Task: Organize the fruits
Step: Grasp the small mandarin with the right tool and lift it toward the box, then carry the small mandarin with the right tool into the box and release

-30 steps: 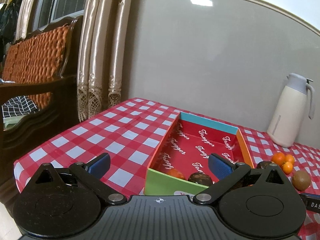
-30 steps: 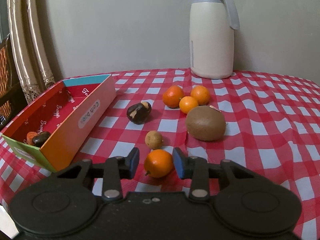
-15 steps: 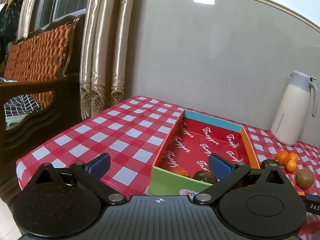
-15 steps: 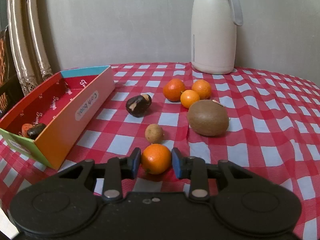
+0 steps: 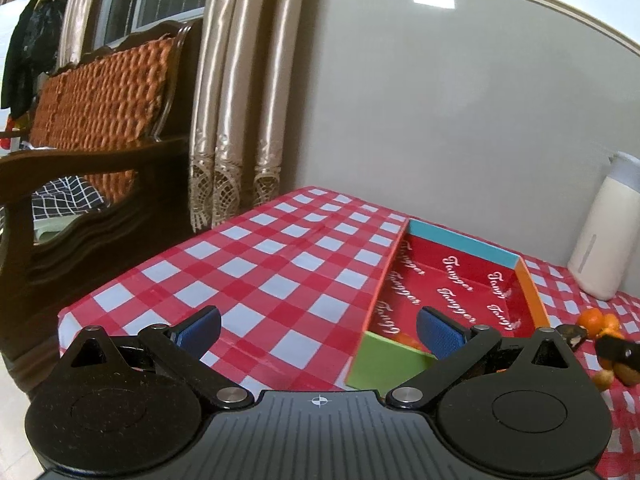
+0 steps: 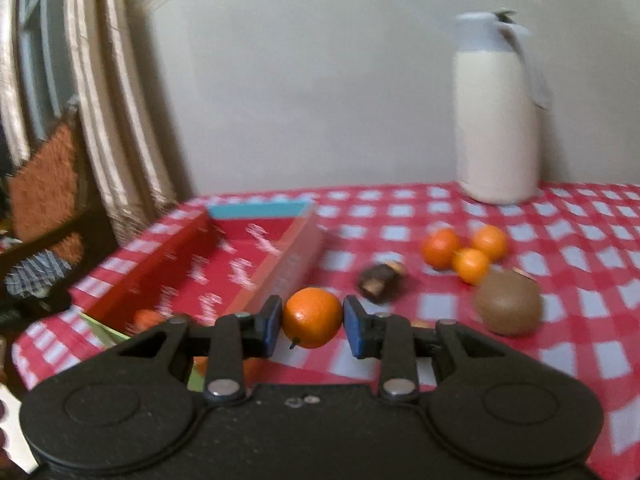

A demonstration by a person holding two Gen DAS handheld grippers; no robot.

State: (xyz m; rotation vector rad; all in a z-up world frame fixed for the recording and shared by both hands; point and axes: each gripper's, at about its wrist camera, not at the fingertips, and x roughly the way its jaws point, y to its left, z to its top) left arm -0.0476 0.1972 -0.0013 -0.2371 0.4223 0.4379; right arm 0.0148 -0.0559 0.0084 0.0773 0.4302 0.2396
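clamping an orange (image 6: 312,317), the right gripper (image 6: 312,322) hangs over the checkered tablecloth (image 6: 580,344); left gripper (image 5: 318,330) released.

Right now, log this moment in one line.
right gripper: shut on orange | left gripper: open, empty | box: fruit inside

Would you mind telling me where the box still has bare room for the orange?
The box floor is bare from its middle to the blue far wall; the near green end already holds fruit. Outside, the checked cloth left of the box is bare, while its right side is crowded with oranges and a kiwi.
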